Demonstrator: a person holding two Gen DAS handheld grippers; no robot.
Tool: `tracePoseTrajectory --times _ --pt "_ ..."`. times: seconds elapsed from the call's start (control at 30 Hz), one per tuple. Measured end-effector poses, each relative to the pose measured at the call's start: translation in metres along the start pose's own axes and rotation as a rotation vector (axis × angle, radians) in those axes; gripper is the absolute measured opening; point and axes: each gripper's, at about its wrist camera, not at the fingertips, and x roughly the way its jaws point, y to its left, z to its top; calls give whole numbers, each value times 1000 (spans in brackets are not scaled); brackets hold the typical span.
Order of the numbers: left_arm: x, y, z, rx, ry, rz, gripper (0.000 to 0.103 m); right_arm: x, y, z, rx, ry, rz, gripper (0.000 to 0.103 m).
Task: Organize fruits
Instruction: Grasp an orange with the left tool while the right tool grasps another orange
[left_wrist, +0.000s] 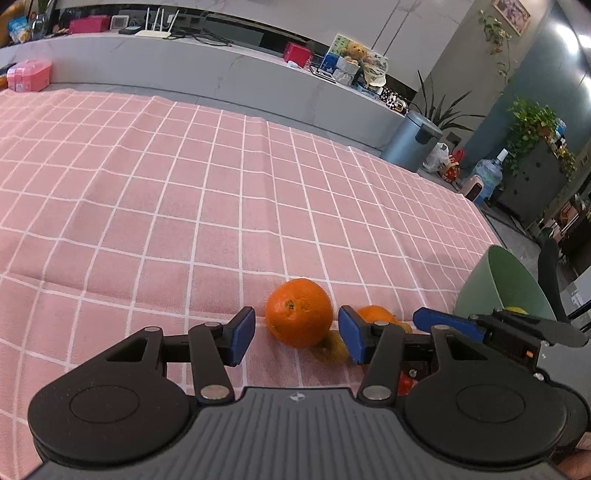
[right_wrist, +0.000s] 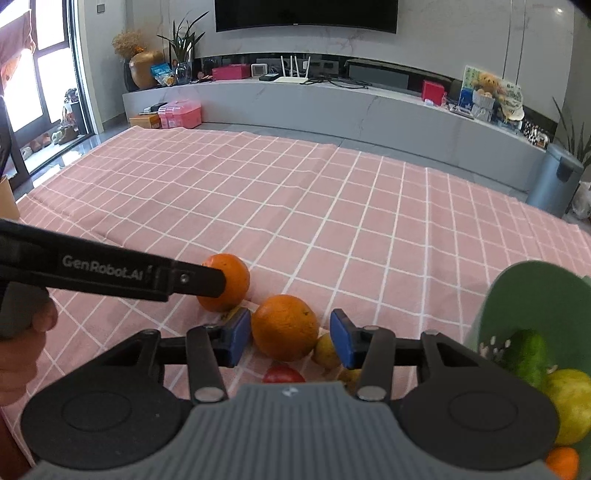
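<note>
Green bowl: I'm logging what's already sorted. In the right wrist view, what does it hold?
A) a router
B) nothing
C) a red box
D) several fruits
D: the green bowl holds a green fruit, a yellow-green fruit and an orange one.

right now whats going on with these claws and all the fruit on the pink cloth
A person is sorting fruit with a handheld claw in each hand. The left claw and the right claw each straddle a round orange on the pink checked tablecloth, pads not visibly gripping either. A green plastic bowl beside them already holds green, yellow and orange fruit. Smaller fruit lies loose nearby.
</note>
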Motion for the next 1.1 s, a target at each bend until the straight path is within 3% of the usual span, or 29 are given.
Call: tracePoseTrajectory --times 0.43,0.63,1.1 --pt "19 7 1 -27 18 -55 61 17 -3 -4 6 -1 47 45" --pt "21 5 1 -21 7 -61 51 16 -2 -5 -1 -7 49 42" --pt "-4 6 -3 -54 -35 -60 48 -7 13 -2 -71 -62 15 39"
